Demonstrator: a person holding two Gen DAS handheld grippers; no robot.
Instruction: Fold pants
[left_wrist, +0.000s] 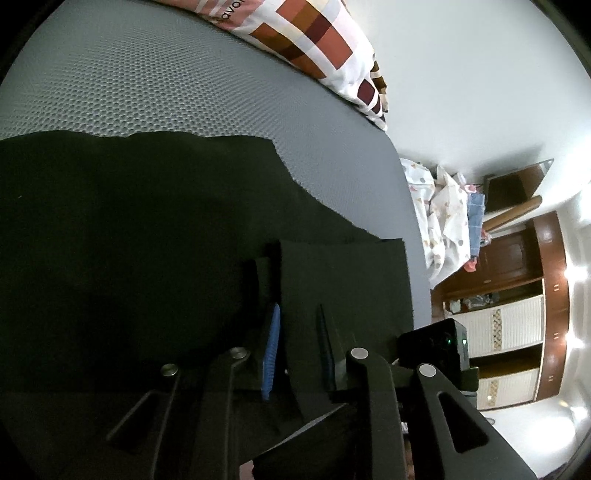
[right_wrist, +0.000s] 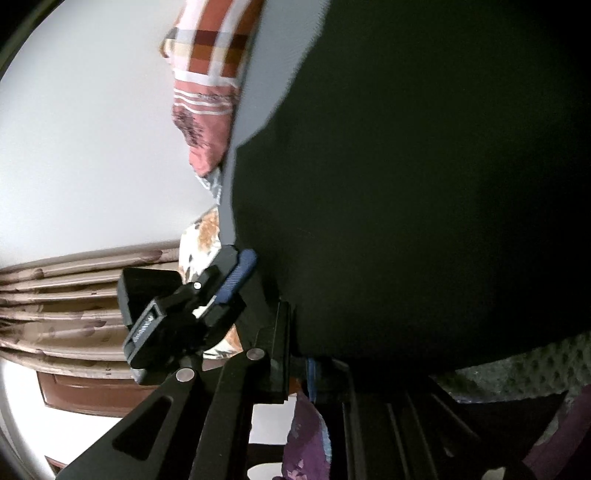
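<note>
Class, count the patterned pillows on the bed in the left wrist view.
1: the patchwork pillow lies at the far edge of the grey mattress, beyond the dark pants. Others may be hidden off-frame.

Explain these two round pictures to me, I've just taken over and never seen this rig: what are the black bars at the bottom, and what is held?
There is no robot. A person holds a two-finger gripper in each hand, each with a fisheye camera looking along its fingers; the black bars are those fingers. The left view shows the left gripper over black pants spread on a grey mesh bed surface, with a patterned pillow beyond. Its jaws stand slightly apart with a fold of cloth between them, not clearly pinched. The right view shows the right gripper shut on the pants' edge.
</note>
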